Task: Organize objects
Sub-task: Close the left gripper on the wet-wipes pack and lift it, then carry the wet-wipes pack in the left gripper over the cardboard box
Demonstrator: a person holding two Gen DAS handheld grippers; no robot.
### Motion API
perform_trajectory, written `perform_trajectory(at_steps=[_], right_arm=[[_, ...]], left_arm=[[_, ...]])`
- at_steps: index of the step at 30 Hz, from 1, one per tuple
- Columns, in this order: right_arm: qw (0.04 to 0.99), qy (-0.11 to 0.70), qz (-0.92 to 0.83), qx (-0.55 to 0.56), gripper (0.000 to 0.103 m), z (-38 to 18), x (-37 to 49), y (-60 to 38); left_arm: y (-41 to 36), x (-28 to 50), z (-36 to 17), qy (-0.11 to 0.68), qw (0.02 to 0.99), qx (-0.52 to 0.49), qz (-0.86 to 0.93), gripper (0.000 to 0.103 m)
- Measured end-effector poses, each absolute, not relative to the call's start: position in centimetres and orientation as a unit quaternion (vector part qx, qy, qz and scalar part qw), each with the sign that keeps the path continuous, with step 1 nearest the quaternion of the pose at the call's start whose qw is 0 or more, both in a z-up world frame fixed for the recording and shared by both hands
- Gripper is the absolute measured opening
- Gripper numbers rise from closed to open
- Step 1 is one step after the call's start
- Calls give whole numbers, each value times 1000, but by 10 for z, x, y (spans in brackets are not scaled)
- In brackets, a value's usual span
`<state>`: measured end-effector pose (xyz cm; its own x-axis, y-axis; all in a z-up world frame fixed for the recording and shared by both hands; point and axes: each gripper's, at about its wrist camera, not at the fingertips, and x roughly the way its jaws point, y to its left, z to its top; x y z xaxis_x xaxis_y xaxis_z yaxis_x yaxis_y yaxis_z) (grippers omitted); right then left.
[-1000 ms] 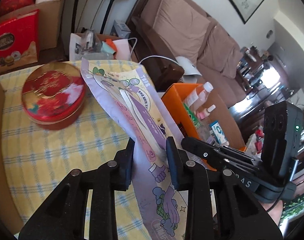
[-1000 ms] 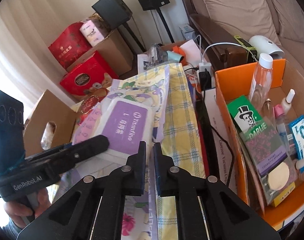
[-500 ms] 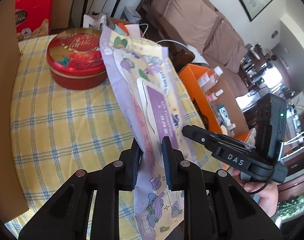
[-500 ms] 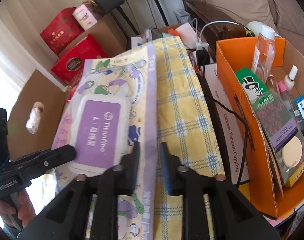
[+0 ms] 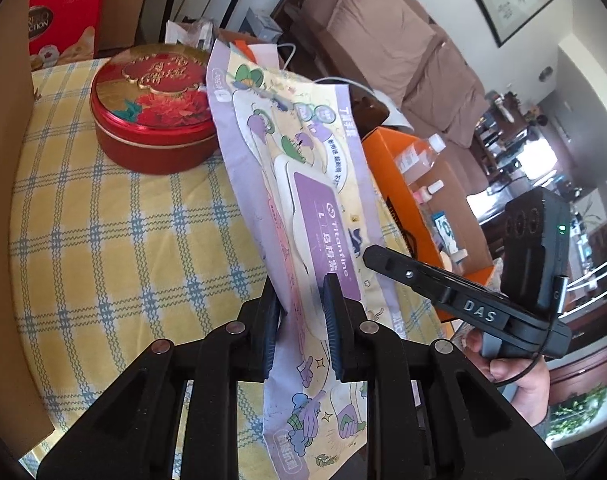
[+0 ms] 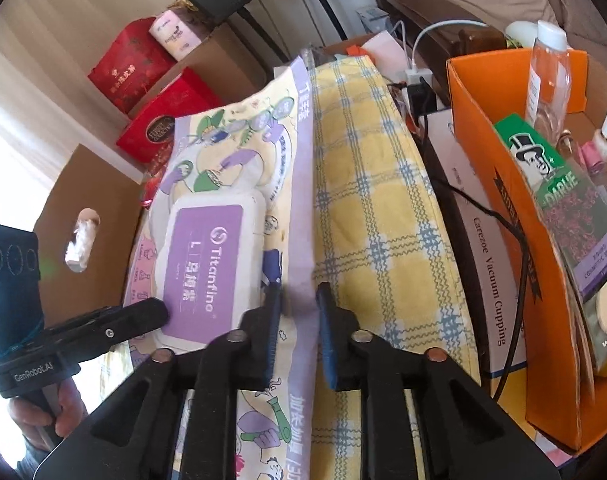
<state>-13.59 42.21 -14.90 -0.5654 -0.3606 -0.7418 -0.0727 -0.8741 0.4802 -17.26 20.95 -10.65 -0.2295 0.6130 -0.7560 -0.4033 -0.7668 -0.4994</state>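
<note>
**Both grippers clamp one pack of wipes over the checked tabletop**

Nearest the left wrist camera, the left gripper (image 5: 301,322) is closed on the pack of wipes (image 5: 303,184), its pads pressing either side of the pack's near end. In the right wrist view the right gripper (image 6: 297,314) is narrowed onto the pack's purple side seam, just beside the white flip lid with its purple label. The pack is held between the two grippers, tilted on edge above the yellow checked tabletop (image 5: 115,232), its far end pointing away from the cameras.

A hand (image 5: 519,376) grips the right tool's handle at the lower right of the left view; another hand (image 6: 63,408) holds the left tool at the lower left of the right view.

Behind the pack, on the tabletop, sits a round red tin (image 5: 151,108). To the right, off the tabletop's edge, stands an orange box (image 6: 499,184) holding a clear bottle (image 6: 547,76), a green toothpaste carton (image 6: 539,156) and small cosmetics. Farther back are red gift boxes (image 6: 163,120) and a brown sofa (image 5: 387,40).
</note>
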Motion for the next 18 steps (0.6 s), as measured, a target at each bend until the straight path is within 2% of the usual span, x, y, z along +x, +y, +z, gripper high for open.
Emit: perform_trajectory(at_steps=[3, 6, 12, 18], right_arm=[[93, -224, -863, 443, 4, -136, -132, 415], [82, -193, -873, 440, 4, -124, -131, 404], [93, -199, -884, 413, 4, -94, -125, 400], [124, -171, -900, 381, 4, -47, -125, 373]], left_arm=[[214, -167, -95, -84, 337, -514, 785, 16], [211, -165, -83, -95, 340, -504, 788, 15], [190, -161, -50, -121, 349, -479, 796, 14], [156, -151, -7, -146, 337, -436, 822, 14]])
